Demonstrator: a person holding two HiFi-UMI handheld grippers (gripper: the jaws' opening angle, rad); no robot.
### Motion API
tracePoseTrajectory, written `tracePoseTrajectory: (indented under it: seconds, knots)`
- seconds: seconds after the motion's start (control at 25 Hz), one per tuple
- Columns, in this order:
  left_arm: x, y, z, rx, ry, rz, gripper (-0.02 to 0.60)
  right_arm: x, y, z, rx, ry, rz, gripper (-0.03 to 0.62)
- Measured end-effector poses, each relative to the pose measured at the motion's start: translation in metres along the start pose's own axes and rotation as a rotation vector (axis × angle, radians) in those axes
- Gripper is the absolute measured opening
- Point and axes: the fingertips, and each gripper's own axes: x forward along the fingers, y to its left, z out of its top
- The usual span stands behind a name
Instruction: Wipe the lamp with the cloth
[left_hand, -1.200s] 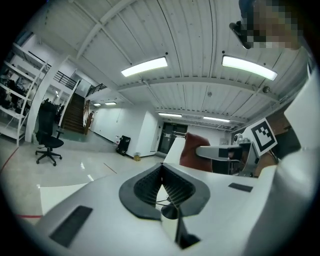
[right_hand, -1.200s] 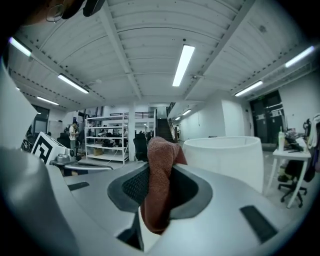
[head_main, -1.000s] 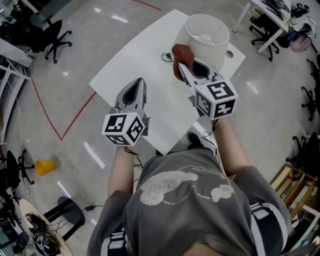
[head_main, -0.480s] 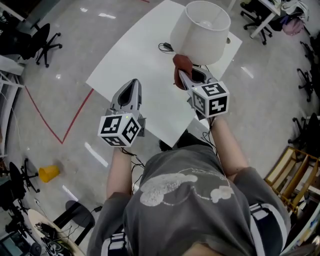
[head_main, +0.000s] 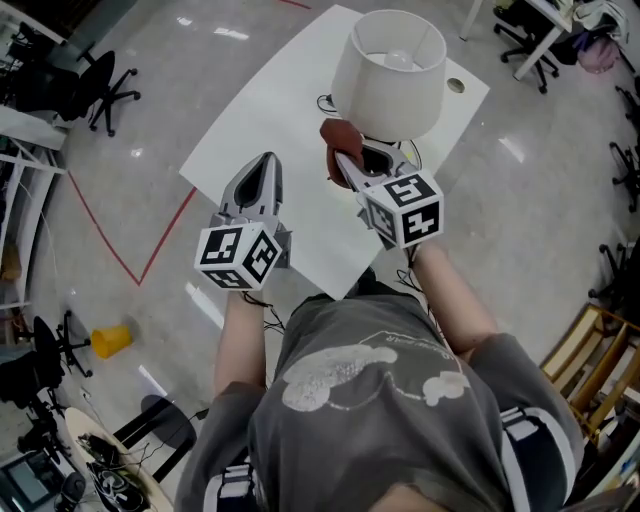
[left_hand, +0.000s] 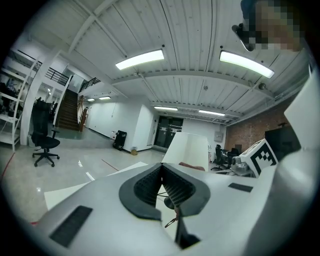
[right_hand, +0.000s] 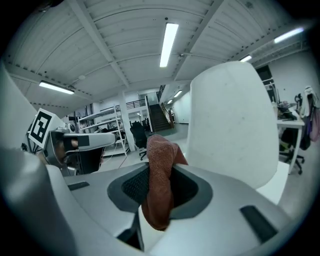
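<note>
A white lamp with a drum shade (head_main: 388, 72) stands at the far end of a white table (head_main: 270, 130). My right gripper (head_main: 338, 158) is shut on a reddish-brown cloth (head_main: 338, 140), which sits just below the shade's lower left rim. In the right gripper view the cloth (right_hand: 160, 182) hangs pinched between the jaws, with the shade (right_hand: 232, 125) close on the right. My left gripper (head_main: 264, 166) hovers over the table's near left part, shut and holding nothing. From the left gripper view the shade (left_hand: 187, 149) and the cloth (left_hand: 192, 166) show ahead.
A black cable (head_main: 325, 103) lies on the table left of the lamp. The table has a round hole (head_main: 456, 86) near its right corner. Office chairs (head_main: 98, 75) stand on the floor at left, red tape lines (head_main: 120, 240) mark the floor, and a yellow cup (head_main: 111, 340) lies there.
My right gripper with the cloth has shifted left along the shade's lower edge. The left gripper has stayed about where it was.
</note>
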Motion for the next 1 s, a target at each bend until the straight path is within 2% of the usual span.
tracePoseTrajectory:
  seconds: [0.16,0.32,0.52,0.72,1.0]
  knots:
    - [0.008,0.004,0.003,-0.003,0.000,-0.015,0.008,0.010,0.001,0.010,-0.012,-0.009,0.002,0.097]
    - [0.020,0.019,0.004,-0.008,0.017,-0.079,0.008,0.023,0.006,0.022,0.005,-0.021,-0.035,0.097]
    - [0.045,0.035,0.015,-0.004,0.037,-0.201,0.008,0.030,0.002,0.050,0.051,-0.077,-0.140,0.097]
    - [0.065,0.035,0.027,0.002,0.040,-0.338,0.008,0.018,-0.003,0.090,0.067,-0.181,-0.262,0.097]
    - [0.081,0.040,0.038,-0.004,0.031,-0.459,0.008,0.010,-0.015,0.156,0.039,-0.321,-0.391,0.097]
